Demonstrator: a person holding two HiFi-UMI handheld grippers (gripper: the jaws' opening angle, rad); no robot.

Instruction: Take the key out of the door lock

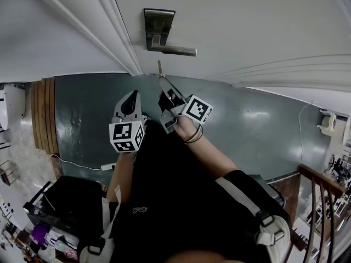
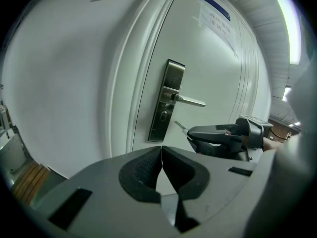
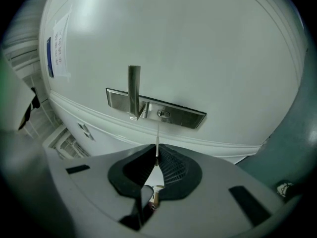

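The metal lock plate [image 1: 158, 29] with its lever handle [image 1: 174, 50] sits on the white door [image 1: 247, 21]. A thin silver key [image 1: 159, 68] is out of the keyhole [image 3: 163, 114] and a short way from the door, its blade pointing at the plate. My right gripper [image 1: 164, 85] is shut on the key [image 3: 157, 139], whose blade sticks out past the pads. In the left gripper view the key [image 2: 179, 126] juts from the right gripper [image 2: 218, 135] below the keyhole [image 2: 164, 115]. My left gripper [image 1: 130, 100] hangs beside it, shut and empty [image 2: 162, 155].
Grey-green floor [image 1: 247, 125] runs along the door. A black case [image 1: 60, 201] and a white cable [image 1: 77, 162] lie at the lower left. Wooden boards [image 1: 46, 114] are at the left, a wooden railing [image 1: 323, 201] at the lower right. A paper notice [image 2: 218, 19] hangs on the door.
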